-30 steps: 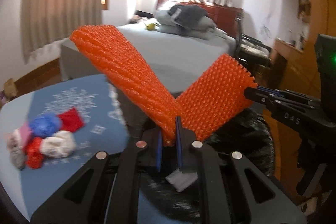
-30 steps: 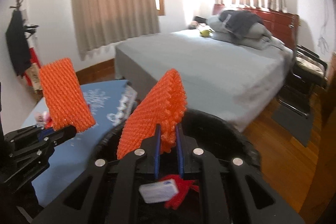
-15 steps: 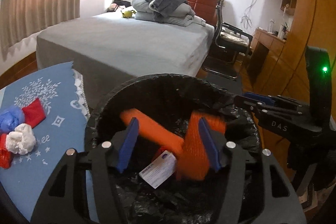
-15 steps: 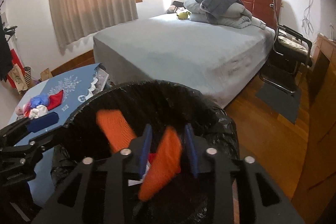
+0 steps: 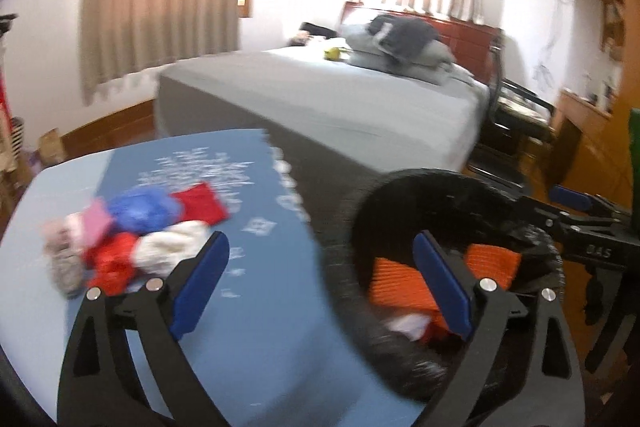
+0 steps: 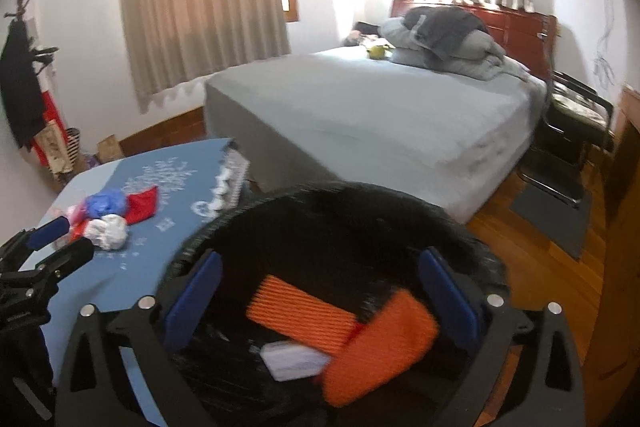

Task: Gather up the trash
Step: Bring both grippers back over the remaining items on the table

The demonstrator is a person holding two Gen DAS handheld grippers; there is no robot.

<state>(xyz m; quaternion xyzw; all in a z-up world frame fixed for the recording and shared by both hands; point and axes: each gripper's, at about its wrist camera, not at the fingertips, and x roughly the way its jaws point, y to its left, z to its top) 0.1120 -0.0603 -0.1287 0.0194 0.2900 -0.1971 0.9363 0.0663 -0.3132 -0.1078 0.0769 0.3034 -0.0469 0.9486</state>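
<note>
Two orange foam nets (image 6: pixel 300 315) (image 6: pixel 380 347) lie loose inside the black-bagged bin (image 6: pixel 340 191), beside a white packet (image 6: pixel 296 361). My right gripper (image 6: pixel 320 297) hangs over the bin mouth, its jaws opening wide, with nothing pressed between the pads. My left gripper (image 5: pixel 320 285) straddles the bin's left rim (image 5: pixel 400 183) and the blue table, jaws opening too, holding nothing. The nets (image 5: pixel 400 283) show behind its right pad. A pile of crumpled trash (image 5: pixel 132 239), red, blue, white and pink, sits on the table (image 5: pixel 260 327) just past its left pad.
The left view is motion-blurred. A grey bed (image 6: pixel 380 115) stands behind the bin and table. A black chair (image 6: pixel 576 119) and a dark mat (image 6: pixel 556 215) are on the wooden floor to the right. Wooden furniture (image 5: pixel 588 131) lines the right wall.
Both grippers went from shut on an orange net each to wide open. The nets fell into the bin. My left gripper swung left toward the table's trash pile.
</note>
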